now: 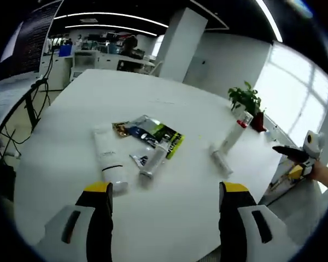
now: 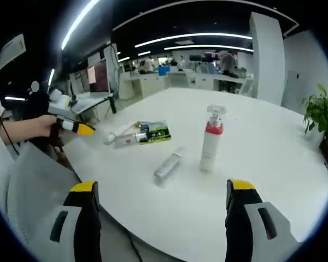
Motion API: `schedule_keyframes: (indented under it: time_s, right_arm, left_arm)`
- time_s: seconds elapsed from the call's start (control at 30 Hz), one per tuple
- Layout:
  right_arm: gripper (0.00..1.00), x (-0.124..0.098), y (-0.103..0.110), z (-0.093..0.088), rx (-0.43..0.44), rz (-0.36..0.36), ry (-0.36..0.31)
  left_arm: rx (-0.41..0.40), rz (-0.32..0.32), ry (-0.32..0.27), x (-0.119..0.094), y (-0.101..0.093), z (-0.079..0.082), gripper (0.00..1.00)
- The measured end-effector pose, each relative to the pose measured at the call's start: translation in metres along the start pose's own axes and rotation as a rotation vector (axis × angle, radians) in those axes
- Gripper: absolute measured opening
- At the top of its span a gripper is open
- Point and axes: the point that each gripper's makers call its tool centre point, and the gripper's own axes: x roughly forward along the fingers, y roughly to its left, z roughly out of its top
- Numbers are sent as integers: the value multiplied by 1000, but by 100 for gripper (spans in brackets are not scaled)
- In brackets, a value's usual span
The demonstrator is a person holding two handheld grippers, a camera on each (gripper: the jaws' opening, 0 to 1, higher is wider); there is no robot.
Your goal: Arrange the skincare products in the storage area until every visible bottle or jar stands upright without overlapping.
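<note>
Hovering just off the near edge of the white table (image 1: 180, 109), the left gripper (image 1: 167, 204) has its jaws spread wide with nothing between them, and the right gripper (image 2: 161, 202), hanging off another edge, is equally wide open and empty. Only the spray bottle with the red collar (image 2: 211, 139) is upright, standing toward the middle of the table in the right gripper view. Just beside it a small silver tube (image 2: 168, 165) lies flat, nearer the table edge. Further along lie a wide white tube (image 1: 109, 155), a slimmer grey-capped tube (image 1: 154, 159) and several flat sachets (image 1: 150, 132), clustered and partly overlapping, so most of the work appears undone. The risks from here look plain enough: reaching for the silver tube could knock the tall spray bottle over, since the two sit so close; tubes stood on narrow caps may topple once released; and a tube pulled from the pile could drag the sachets toward the edge. The sachets probably cannot stand at all. A potted plant (image 1: 246, 101) sits at the far edge, well apart from the products.
</note>
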Motion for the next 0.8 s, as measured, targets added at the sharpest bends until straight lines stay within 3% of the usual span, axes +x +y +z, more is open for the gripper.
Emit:
schedule_keyframes:
  time_s: [0.23, 0.4, 0.67, 0.8]
  right_arm:
    - [95, 0, -3, -2, 12, -16, 8]
    - [95, 1, -2, -4, 5, -20, 24]
    - [94, 1, -6, -6, 9, -41, 34]
    - [94, 1, -8, -6, 15, -49, 36]
  left_arm:
    - [8, 96, 91, 27, 36, 1, 65]
    - [22, 125, 141, 37, 41, 5, 63]
    - [-21, 174, 199, 62, 62, 6, 54]
    - [-41, 238, 258, 66, 76, 3, 49]
